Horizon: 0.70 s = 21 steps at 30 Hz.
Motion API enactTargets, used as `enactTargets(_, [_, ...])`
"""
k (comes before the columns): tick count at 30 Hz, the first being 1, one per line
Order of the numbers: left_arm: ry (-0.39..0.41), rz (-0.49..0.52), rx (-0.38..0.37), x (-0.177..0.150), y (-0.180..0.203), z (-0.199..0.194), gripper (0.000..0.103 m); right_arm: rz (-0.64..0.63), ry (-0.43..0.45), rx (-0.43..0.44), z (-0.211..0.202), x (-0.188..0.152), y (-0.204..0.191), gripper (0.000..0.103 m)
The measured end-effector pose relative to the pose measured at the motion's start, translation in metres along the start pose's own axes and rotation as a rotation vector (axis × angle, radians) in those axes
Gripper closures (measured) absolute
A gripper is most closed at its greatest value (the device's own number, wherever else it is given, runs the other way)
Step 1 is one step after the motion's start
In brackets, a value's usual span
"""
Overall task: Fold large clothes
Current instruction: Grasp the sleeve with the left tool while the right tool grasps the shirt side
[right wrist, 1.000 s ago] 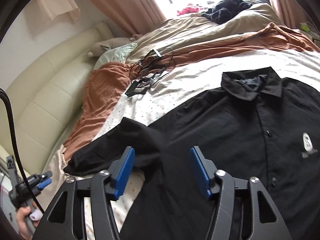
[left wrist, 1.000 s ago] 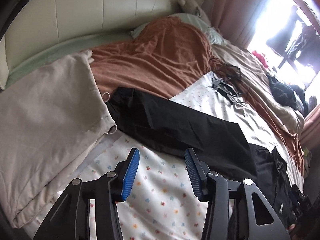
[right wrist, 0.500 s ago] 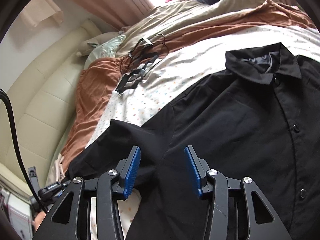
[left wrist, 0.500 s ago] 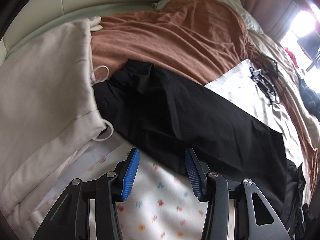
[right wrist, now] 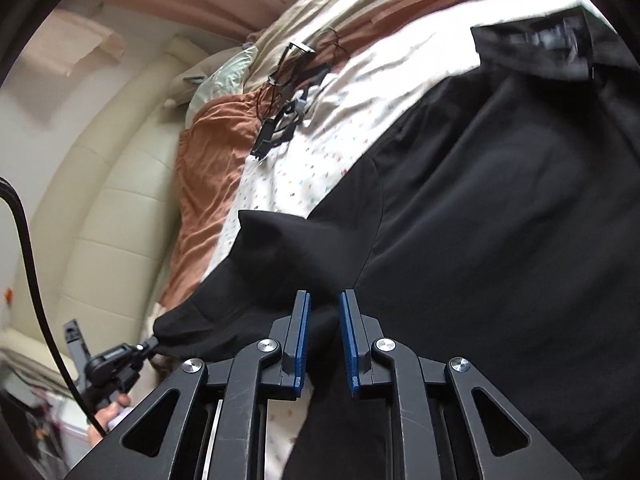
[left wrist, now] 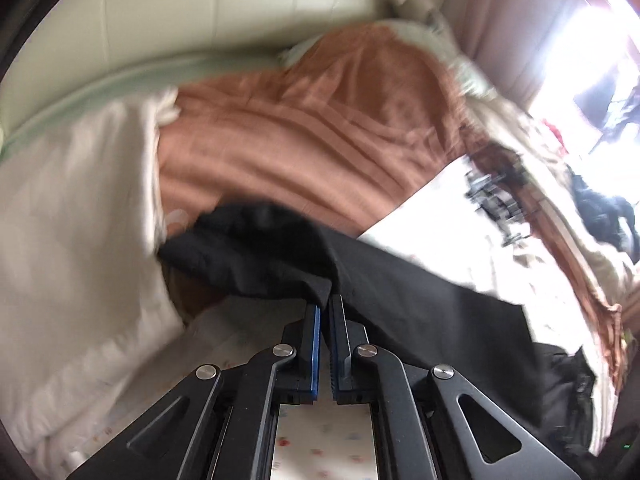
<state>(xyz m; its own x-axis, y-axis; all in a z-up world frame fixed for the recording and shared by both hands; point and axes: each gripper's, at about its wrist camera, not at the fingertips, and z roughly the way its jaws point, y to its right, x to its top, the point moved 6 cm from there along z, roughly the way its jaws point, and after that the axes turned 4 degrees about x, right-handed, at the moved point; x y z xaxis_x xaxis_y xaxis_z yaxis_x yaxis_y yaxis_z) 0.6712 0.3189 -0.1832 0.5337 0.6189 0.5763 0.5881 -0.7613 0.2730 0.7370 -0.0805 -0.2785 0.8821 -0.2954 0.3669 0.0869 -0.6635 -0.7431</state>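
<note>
On the bed, across the dotted sheet (right wrist: pixel 320 148), we find the black shirt (right wrist: pixel 500 220) spread flat, collar (right wrist: pixel 532 52) at the far right and one sleeve (right wrist: pixel 256 280) running out to the near left.

Left gripper (left wrist: pixel 325 304): we see its blue pads (left wrist: pixel 316 354) pressed nearly together, pinching the edge of the black sleeve (left wrist: pixel 260 256) at its cuff end. The cloth bunches and rises just beyond the fingertips. The left wrist view is motion-blurred, so finer detail of the grip cannot be read.

Right gripper (right wrist: pixel 324 300): its blue pads (right wrist: pixel 302 340) stand close, with a narrow gap between them, and black fabric fills that gap where the sleeve meets the body of the shirt. We cannot tell whether the pads actually clamp the cloth or only straddle it.

In the right wrist view, the left gripper (right wrist: pixel 150 346) appears at the near left, touching the tip of the sleeve.

Surroundings:
- A rust-brown blanket (left wrist: pixel 320 120) lies beyond the sleeve, toward the cream padded headboard (left wrist: pixel 200 4).
- A pale beige cloth (left wrist: pixel 72 240) lies to the left of the sleeve, touching it.
- A tangle of black cables and parts (right wrist: pixel 288 112) rests on the sheet, far from the shirt.
- A black cable (right wrist: pixel 28 256) hangs at the left edge of the right wrist view.
</note>
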Motion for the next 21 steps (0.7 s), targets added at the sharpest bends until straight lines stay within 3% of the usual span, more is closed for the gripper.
enactTargets(5, [0.081,0.053,-0.111,0.025,0.039,-0.049,0.1,0.031,-0.07,-0.037,0.03,-0.017,0.015,0.087])
enactTargets(10, [0.137,0.093,-0.225,0.032,0.089,-0.097,0.1,0.065,-0.109,-0.03,0.03,-0.015,0.02,0.088])
enactTargets(15, [0.164,0.135,-0.339,0.028,0.143,-0.142,0.101,0.065,-0.066,-0.034,-0.006,-0.003,0.015,0.086])
enactTargets(19, [0.175,0.183,-0.413,0.019,0.182,-0.173,0.101,0.054,-0.003,-0.053,-0.049,0.001,0.012,0.067])
enactTargets(21, [0.171,0.202,-0.449,0.014,0.201,-0.185,0.101,0.048,0.034,-0.059,-0.071,0.001,0.012,0.064])
